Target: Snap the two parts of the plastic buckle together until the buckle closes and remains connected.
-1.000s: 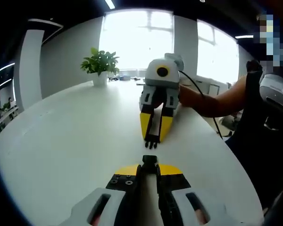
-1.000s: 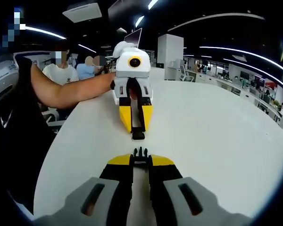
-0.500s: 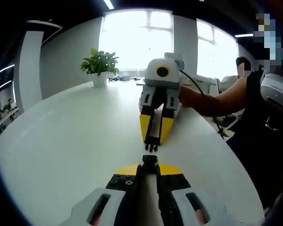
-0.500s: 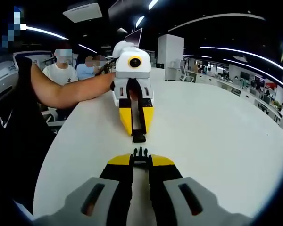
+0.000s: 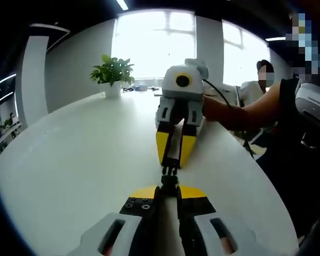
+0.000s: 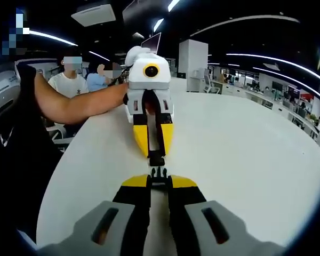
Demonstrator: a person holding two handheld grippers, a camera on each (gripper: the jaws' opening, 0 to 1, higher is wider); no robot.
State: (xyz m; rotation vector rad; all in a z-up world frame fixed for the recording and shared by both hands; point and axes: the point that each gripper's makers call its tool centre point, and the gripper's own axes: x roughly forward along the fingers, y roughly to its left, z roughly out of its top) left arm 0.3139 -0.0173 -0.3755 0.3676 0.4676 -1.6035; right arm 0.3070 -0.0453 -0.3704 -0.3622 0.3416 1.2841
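In the left gripper view, the left tool (image 5: 169,193) rises from the bottom edge with its yellow-tipped jaws drawn nearly together, pinching the black socket half (image 5: 169,183) of the buckle, whose long axis runs straight ahead along the jaws with its mouth facing away. Just beyond it the pronged half (image 5: 170,170) points back toward the camera, its prongs at the socket's mouth; whether they have gone in cannot be told. That half sits between the closed-in yellow jaws of the right tool (image 5: 170,153), which lies low over the white counter (image 5: 74,160) on the same line. In the right gripper view the same meeting is seen from the other end: the right tool (image 6: 159,181) grips the pronged half (image 6: 159,173), prongs forward, touching or almost touching the socket half (image 6: 157,159) held by the left tool (image 6: 153,144). A second ago a clear gap of bare counter separated the two halves; that gap has closed as the tools came toward each other. The counter spreads wide and open on the side away from the person, while its curved edge runs close by the person's arm (image 5: 240,114). Far off, a potted plant (image 5: 113,72) stands near the window-side edge.
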